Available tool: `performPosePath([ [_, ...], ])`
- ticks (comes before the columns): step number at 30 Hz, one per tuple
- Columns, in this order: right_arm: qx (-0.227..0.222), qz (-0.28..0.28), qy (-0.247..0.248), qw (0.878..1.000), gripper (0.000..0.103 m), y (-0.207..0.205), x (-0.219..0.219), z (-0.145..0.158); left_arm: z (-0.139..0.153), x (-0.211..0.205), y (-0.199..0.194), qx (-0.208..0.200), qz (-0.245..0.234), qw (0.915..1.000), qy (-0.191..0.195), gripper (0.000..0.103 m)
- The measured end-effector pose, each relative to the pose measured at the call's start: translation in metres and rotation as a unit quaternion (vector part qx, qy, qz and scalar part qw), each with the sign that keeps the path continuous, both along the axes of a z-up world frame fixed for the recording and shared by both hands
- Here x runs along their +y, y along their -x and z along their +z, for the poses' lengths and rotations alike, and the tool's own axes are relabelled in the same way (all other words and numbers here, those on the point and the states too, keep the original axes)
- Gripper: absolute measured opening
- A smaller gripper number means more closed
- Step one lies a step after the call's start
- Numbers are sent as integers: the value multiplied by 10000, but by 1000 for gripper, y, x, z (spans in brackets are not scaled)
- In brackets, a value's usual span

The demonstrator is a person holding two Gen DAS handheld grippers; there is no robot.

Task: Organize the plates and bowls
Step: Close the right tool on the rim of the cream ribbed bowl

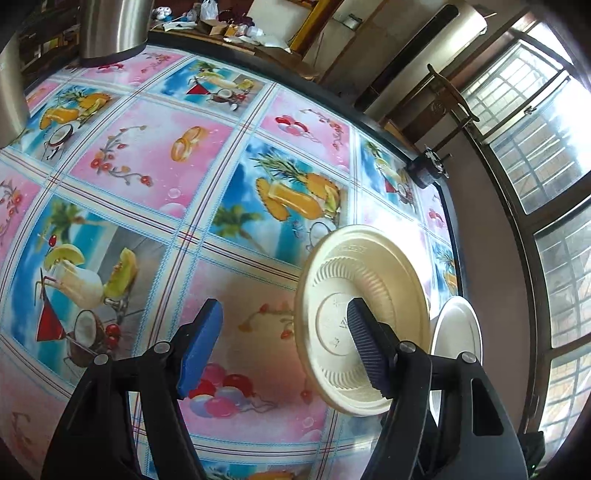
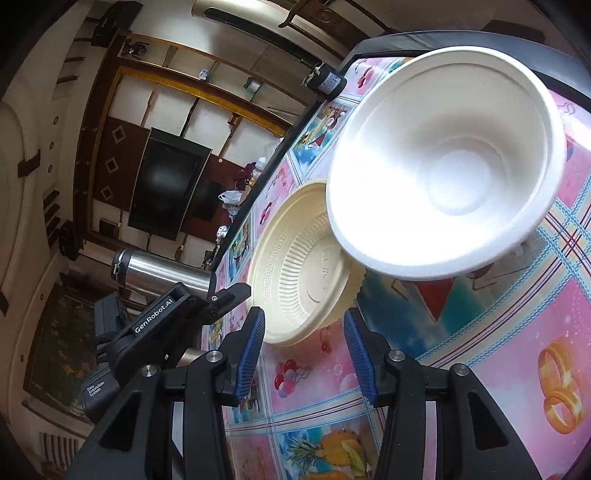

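Lower right in the left wrist view, the wide-open left gripper (image 1: 284, 347) grips nothing; one finger (image 1: 365, 347) merely crosses the cream bowl (image 1: 369, 273), which overlaps the white bowl (image 2: 443, 166), likely for stacking. The right gripper (image 2: 304, 350), half-open, is empty. Two bowls, two steel flasks (image 1: 114, 29).

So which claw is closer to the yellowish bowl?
Left. The left claw is open right beside the yellowish bowl, one finger in front of its underside. The right claw is open too, a little back from its rim.
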State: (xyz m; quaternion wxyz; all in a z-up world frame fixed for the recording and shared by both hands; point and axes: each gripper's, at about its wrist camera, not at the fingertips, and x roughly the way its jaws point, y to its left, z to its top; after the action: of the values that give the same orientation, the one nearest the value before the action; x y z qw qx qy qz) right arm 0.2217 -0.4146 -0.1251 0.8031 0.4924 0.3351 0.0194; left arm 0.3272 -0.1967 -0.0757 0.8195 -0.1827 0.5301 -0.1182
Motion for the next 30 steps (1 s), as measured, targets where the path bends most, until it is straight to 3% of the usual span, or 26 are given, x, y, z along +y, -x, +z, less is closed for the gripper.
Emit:
performPosePath([
  [6, 50, -124, 113, 9998, 48, 2, -1, -1, -21, -4, 5, -245, -197, 9994, 151, 69],
  [8, 66, -208, 163, 9996, 49, 4, -3, -2, -22, -10, 1, -180, -482, 9986, 157, 69],
  [10, 67, -233, 109, 9996, 51, 5, -3, -4, -17, -3, 0, -153, -516, 9972, 516, 69],
  [17, 224, -432, 27, 9988, 52, 4, -2, -8, -26, 11, -14, 145, -464, 9960, 752, 69],
  [21, 221, -630, 142, 9977, 55, -1, -2, 1, -13, 11, -13, -159, -563, 9971, 481, 69],
  [26, 610, -843, 302, 9941, 56, -15, -6, -3, -4, 3, -12, -532, -724, 9959, -108, 69],
  [30, 678, -826, 394, 9935, 56, -21, -6, -8, -11, -3, -14, -498, -890, 9945, -254, 63],
])
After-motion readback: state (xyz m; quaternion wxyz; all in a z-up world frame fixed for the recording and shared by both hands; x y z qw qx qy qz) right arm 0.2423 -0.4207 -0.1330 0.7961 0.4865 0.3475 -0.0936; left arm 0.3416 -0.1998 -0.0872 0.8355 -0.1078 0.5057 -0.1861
